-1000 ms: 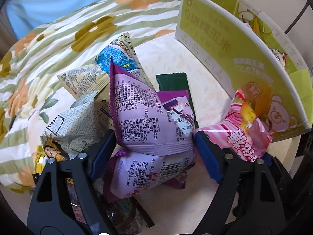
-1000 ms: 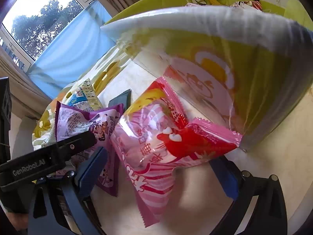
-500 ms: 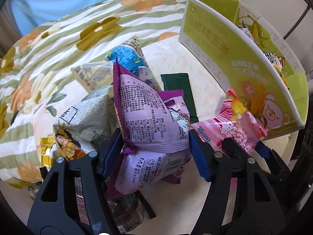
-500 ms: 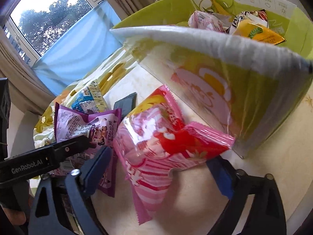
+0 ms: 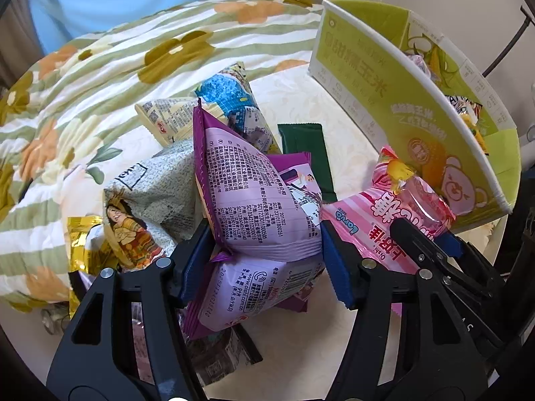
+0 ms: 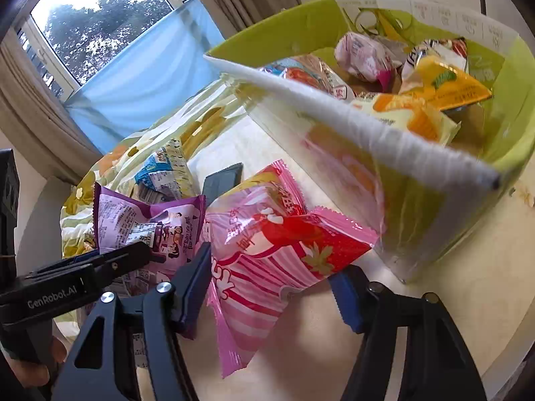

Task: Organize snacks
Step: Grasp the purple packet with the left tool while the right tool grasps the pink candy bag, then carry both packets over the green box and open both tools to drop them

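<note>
My left gripper [image 5: 264, 260] is shut on a purple snack bag [image 5: 254, 207], held above the table; the bag also shows in the right wrist view [image 6: 147, 227]. My right gripper [image 6: 274, 287] is shut on a pink striped snack bag [image 6: 274, 244], lifted close to the near wall of the green cardboard box [image 6: 418, 214]. The pink bag [image 5: 384, 214] and the right gripper's fingers [image 5: 421, 244] show to the right in the left wrist view, beside the box [image 5: 401, 93]. The box holds several snack packs, among them an orange bag [image 6: 444, 83].
A grey bag with a cartoon figure [image 5: 147, 200], a blue-and-white bag [image 5: 234, 100], a dark green bar [image 5: 307, 153] and a gold wrapper [image 5: 83, 247] lie on the round cream table [image 5: 334, 110]. A flowered quilt [image 5: 100, 67] lies beyond.
Both grippers have risen with their bags. The right gripper now sees over the box's near wall into it. The pink bag has moved nearer the box.
</note>
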### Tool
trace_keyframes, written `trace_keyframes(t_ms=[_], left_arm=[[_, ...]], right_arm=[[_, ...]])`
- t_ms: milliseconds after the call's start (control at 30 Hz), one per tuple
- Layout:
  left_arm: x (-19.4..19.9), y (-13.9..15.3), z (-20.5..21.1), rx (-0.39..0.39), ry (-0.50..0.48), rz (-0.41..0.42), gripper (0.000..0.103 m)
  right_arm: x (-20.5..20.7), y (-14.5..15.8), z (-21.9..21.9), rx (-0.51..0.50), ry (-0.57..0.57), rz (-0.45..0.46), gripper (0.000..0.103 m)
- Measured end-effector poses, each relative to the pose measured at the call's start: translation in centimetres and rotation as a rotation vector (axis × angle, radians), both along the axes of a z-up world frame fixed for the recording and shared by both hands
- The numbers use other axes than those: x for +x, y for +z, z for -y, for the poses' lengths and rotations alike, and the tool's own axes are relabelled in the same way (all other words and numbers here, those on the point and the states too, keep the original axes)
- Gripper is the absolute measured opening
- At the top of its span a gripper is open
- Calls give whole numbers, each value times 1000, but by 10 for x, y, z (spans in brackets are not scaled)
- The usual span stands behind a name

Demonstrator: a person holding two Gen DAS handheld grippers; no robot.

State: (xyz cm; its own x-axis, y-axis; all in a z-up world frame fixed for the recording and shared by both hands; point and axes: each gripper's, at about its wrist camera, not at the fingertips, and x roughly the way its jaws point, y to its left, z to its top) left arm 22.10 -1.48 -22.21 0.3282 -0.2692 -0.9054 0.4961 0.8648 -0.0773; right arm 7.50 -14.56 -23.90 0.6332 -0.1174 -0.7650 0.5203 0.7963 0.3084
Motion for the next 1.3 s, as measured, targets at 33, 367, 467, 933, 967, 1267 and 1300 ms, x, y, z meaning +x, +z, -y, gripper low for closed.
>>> trace_keyframes(t_ms=[33,367,467,933,967,1267,1300], left_arm=[[-1,2,0,-1,1,4,59],[-14,38,-11,-44,18,57,59],[-18,52,-17,-65,31,76,59],[-36,142,-31,-184,83,197,59],[-36,149,-28,-190,83,208,59],[-24,171,22,-212,117,223,59],[-22,171,32,-217,128,221,59]], right_arm=[[0,2,-1,-6,5,3,60],[-14,36,-14,-86,56,47,59],[-18,50,-16,-95,68,64,59],[-27,135,-4,-149,100,138,59],[-26,142,2,-149,103,146,59],[-14,177,67,-153,148,175,59],[-12,179,77,-155,158,175,59]])
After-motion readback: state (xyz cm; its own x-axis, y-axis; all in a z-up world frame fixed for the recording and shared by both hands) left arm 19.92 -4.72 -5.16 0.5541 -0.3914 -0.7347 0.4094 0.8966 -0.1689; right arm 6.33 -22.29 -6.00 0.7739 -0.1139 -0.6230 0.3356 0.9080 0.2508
